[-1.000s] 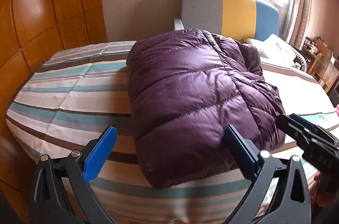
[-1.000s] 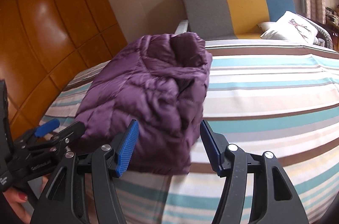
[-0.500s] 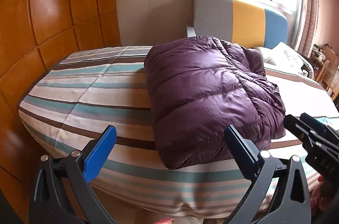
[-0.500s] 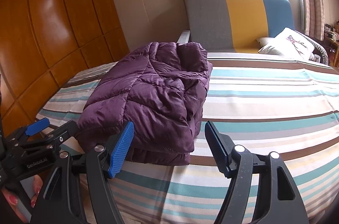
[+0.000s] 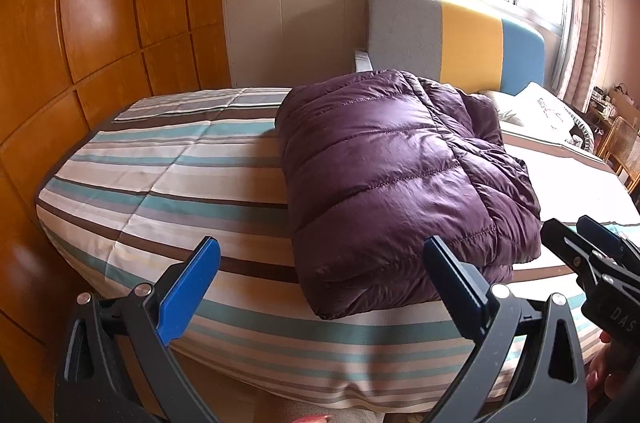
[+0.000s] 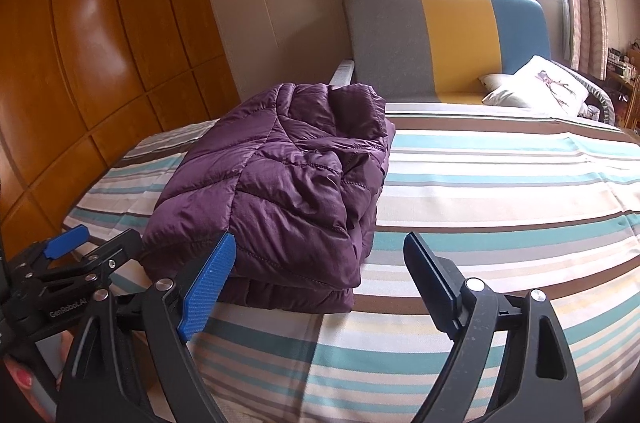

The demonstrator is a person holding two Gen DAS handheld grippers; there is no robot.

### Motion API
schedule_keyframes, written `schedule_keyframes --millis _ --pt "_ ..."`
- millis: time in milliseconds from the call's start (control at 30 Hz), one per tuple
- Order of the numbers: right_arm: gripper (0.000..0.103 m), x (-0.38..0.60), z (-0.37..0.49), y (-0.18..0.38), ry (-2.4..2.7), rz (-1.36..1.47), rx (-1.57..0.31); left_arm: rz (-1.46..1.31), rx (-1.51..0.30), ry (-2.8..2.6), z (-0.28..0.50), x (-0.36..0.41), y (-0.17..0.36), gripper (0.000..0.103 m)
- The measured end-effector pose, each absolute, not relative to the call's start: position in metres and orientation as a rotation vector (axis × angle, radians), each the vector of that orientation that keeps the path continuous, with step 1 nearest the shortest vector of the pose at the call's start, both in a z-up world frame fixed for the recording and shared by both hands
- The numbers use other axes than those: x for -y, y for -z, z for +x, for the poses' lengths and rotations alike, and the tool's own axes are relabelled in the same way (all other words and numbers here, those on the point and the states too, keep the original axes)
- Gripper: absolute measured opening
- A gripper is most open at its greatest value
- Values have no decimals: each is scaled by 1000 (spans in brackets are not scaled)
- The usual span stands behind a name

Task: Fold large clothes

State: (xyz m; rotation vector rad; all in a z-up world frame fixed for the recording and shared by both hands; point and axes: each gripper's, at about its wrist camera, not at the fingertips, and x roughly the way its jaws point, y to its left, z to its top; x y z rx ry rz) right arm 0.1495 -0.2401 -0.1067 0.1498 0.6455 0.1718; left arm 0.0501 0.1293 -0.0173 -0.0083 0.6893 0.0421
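Release looks like the step in hand: the purple down jacket (image 5: 396, 183) lies folded on the striped bed (image 5: 168, 183) just beyond both grippers' fingers, left gripper (image 5: 320, 287) spread, right gripper (image 6: 320, 283) opening on nothing, so draw back without snagging.

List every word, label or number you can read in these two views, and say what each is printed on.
"GenRobot.AI": white print on the black body of the left gripper, seen in the right wrist view.
"DAS": white print, cut off by the picture's edge, on the black body of the right gripper, seen in the left wrist view.
The purple jacket, the striped bedspread and the pillow show no readable text.
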Motion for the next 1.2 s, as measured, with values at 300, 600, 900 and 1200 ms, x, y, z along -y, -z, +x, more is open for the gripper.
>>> schedule_keyframes --millis 300,600,900,1200 --pt "86 242 150 107 -169 156 -649 -9 -686 -40 48 -127 16 101" --pt "86 241 151 108 -170 155 -654 -11 -689 -39 46 -127 16 101" --pt "86 240 152 109 -170 157 -657 -12 -693 -41 48 -127 17 101" --pt "86 240 151 112 -172 158 -662 -10 -698 -46 47 -127 18 101"
